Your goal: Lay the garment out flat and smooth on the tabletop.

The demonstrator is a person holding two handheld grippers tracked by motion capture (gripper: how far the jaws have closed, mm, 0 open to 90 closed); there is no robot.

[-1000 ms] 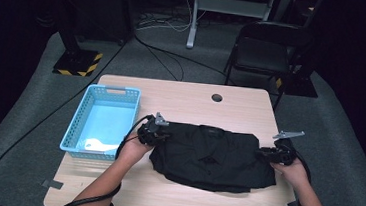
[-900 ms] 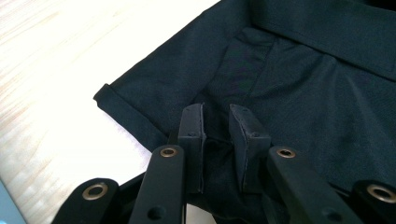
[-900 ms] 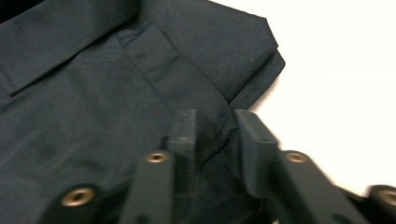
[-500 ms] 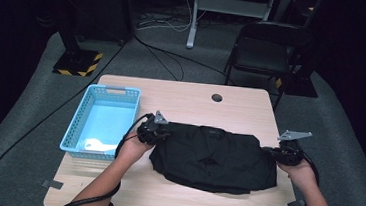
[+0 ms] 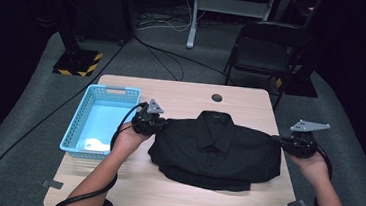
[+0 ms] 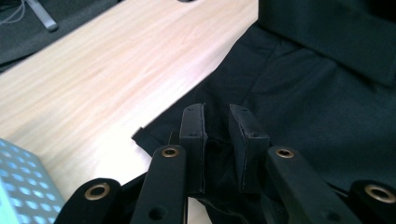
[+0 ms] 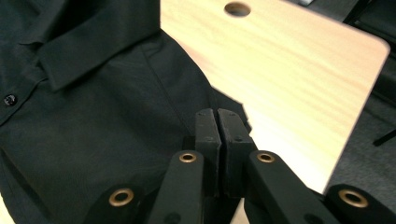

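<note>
So the black shirt [image 5: 215, 148] is now sitting flat in the middle of the counter [image 5: 186, 96], collar toward the top of the frame, buttons up. A second ago it was a lumpier dark bundle with no collar showing; now it reads as a tidy folded rectangle with the sleeves tucked under. Looks to me like the fold is basically done and this is the settle-and-let-go bit.

Left tongs [image 5: 150, 122] are at the shirt's left edge, center-left of the high view. In the left gripper view the left tongs [image 6: 223, 140] have a gap between the pads with dark fabric bunched low in that gap, so I'd call them released or just letting go, not pinching hard.

Right tongs [image 5: 288, 142] are at the shirt's right edge, and they've drifted a bit outward compared to a second ago. In the right gripper view the right tongs [image 7: 217, 140] are clenched pad against pad right at the shirt's edge; whether a sliver of cloth is caught in there, I can't tell.

The blue basket [image 5: 84, 117] sits at the left of the counter, just beside the left hand, with something white [image 5: 92, 144] lying in it. My guess is that's where the shirt goes next.
</note>
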